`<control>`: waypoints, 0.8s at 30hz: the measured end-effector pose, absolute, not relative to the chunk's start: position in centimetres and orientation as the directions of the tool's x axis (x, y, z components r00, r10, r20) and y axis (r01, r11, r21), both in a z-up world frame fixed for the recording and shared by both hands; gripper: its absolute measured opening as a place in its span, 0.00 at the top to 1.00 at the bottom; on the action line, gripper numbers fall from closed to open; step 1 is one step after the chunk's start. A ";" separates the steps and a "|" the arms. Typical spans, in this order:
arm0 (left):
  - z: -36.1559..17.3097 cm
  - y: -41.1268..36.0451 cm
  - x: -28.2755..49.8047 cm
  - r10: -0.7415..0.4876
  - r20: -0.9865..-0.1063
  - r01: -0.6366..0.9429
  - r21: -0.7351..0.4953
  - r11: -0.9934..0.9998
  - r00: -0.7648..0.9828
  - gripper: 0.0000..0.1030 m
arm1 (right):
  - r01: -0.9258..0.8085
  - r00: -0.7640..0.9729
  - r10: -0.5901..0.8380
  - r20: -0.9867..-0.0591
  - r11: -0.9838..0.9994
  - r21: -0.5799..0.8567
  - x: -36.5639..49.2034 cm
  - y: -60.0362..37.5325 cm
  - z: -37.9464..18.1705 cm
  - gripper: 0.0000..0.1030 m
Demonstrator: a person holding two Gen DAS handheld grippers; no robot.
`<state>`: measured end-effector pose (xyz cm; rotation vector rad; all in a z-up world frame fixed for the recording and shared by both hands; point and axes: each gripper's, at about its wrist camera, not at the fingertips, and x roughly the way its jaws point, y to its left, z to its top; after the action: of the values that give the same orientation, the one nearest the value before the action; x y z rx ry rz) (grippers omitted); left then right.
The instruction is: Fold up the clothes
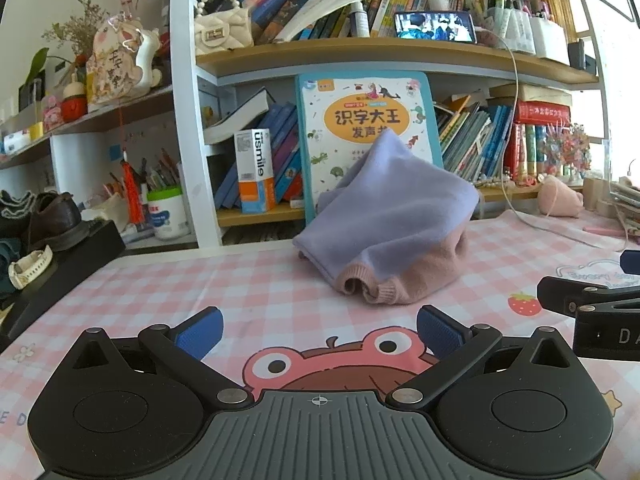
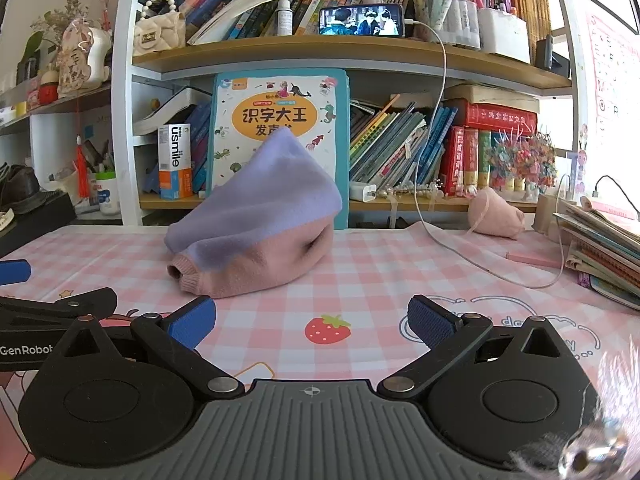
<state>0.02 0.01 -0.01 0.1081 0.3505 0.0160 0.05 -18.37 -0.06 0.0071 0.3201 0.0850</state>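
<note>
A crumpled heap of clothes lies on the pink checked table cover: a lilac garment (image 1: 396, 204) (image 2: 260, 196) draped over a pink knitted one (image 1: 404, 280) (image 2: 260, 268). The heap leans against an upright picture book. My left gripper (image 1: 320, 330) stands open just short of the heap, nothing between its blue pads. My right gripper (image 2: 312, 320) is open too, over a strawberry print, with the heap ahead and to its left. Each gripper shows at the edge of the other's view.
A bookshelf (image 1: 360, 56) packed with books stands behind the table. An upright picture book (image 2: 280, 120) backs the heap. A white cable (image 2: 460, 256) trails across the cover at right. A small pink pouch (image 2: 496, 212) and stacked books (image 2: 600, 248) sit far right. Shoes (image 1: 48, 220) rest at left.
</note>
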 end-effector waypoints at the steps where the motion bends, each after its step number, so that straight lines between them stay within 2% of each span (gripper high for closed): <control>1: 0.0 0.0 0.1 0.035 -0.345 0.002 0.108 0.994 0.938 0.00 | -0.082 0.945 0.085 -0.315 0.996 0.021 0.1 -18.4 -0.1 0.00; 6: 0.3 1.0 0.1 0.024 -0.350 0.004 0.078 0.997 0.937 0.00 | -0.083 0.944 0.085 -0.318 0.996 0.021 0.1 -18.3 -0.1 0.00; 11: -0.1 0.0 0.1 0.047 -0.346 -0.006 0.118 0.993 0.937 0.00 | -0.083 0.945 0.084 -0.316 0.996 0.017 0.1 -18.4 -0.1 0.00; 24: 0.0 -0.1 0.2 0.047 -0.346 -0.004 0.123 0.992 0.937 0.00 | -0.083 0.947 0.082 -0.310 0.996 0.010 0.0 -18.3 -0.1 0.00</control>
<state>0.17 -0.12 -0.03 0.1217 0.3564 0.0262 -0.03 -18.25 -0.07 -0.0034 0.3149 0.0843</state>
